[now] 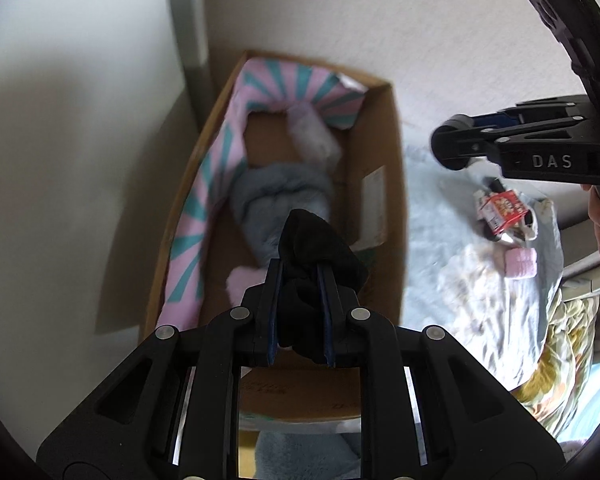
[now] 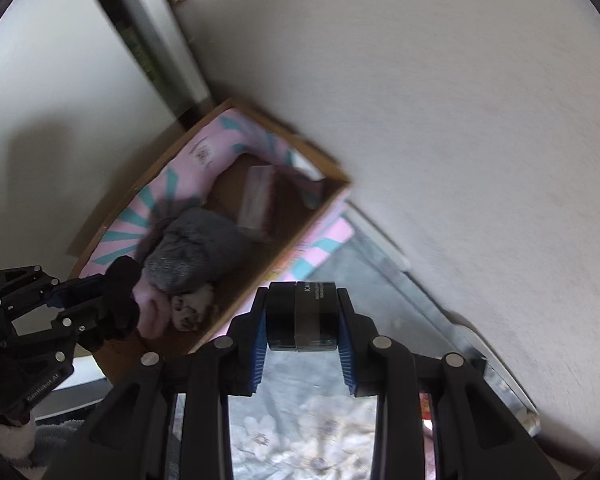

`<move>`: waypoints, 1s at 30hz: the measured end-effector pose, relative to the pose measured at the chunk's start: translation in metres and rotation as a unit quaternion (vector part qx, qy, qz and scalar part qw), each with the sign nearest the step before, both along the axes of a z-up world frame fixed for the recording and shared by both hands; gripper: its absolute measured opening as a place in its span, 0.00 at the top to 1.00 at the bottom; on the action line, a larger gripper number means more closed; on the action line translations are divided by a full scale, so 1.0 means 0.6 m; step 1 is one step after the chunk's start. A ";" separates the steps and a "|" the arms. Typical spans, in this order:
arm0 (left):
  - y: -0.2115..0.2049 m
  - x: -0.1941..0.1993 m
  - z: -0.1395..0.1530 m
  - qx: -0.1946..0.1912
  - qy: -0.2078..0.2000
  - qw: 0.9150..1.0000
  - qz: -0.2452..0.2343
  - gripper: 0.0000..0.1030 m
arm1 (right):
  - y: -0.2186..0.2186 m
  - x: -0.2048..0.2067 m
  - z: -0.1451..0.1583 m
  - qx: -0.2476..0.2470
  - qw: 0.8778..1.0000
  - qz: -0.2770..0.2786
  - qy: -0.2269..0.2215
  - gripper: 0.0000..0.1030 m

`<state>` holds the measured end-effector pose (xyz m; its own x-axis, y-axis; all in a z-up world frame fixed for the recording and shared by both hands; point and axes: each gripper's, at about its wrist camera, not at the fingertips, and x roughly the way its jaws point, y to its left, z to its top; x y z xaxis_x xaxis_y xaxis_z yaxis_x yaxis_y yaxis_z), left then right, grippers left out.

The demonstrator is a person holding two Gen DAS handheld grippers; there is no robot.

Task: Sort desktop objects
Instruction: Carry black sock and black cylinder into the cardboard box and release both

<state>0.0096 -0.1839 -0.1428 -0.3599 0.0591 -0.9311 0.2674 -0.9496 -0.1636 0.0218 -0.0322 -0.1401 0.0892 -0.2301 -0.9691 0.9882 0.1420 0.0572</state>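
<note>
Over the near end of the cardboard box [image 1: 392, 184], left gripper [image 1: 300, 276] clenched on a bundle of black cloth [image 1: 316, 248], the cloth bulging out past the fingertips and hanging above the box floor. Lower down in the box: a grey bundle [image 1: 276, 196], a pale plastic-wrapped pack [image 1: 312, 140] toward the far end, a pink soft item [image 1: 240, 280] at the near end, and a pink-and-teal liner [image 1: 220, 152] along the left wall and far corner.

Beside the box's right wall, right gripper [image 2: 302, 316] clamped on a black cylindrical object [image 2: 302, 316], apparently a tape roll, printing too blurred to read, held above the floral bedding [image 2: 300, 432].

Likely soft, light and limp, that cloth: no care needed against breakage, but prone to snag on the pads; best gripped mid-bundle, as now. Probably rigid and smooth, the roll: firm squeeze across its flat faces to stop slipping.

Red-and-white packet [image 1: 504, 212] and small pink roll [image 1: 520, 264] on the bedding right of the box, not yet sorted.
</note>
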 end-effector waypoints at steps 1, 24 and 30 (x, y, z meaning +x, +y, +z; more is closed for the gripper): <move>-0.003 0.004 -0.007 0.002 -0.004 1.000 0.002 0.86 | -0.006 0.017 -0.012 0.007 1.000 0.010 -0.003 0.72; 0.027 0.021 -0.009 -0.006 0.030 0.999 -0.036 0.01 | -0.058 0.089 -0.074 0.025 0.998 0.011 -0.049 0.09; 0.026 0.015 -0.001 -0.005 0.032 0.999 -0.035 0.01 | -0.046 0.059 -0.049 -0.014 0.997 -0.010 -0.078 0.00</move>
<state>0.0189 -0.1682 -0.1434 -0.4132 0.0766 -0.9074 0.1907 -0.9671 -0.1685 0.0574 -0.0598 -0.1694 0.2329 -0.2597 -0.9372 0.9704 0.1259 0.2063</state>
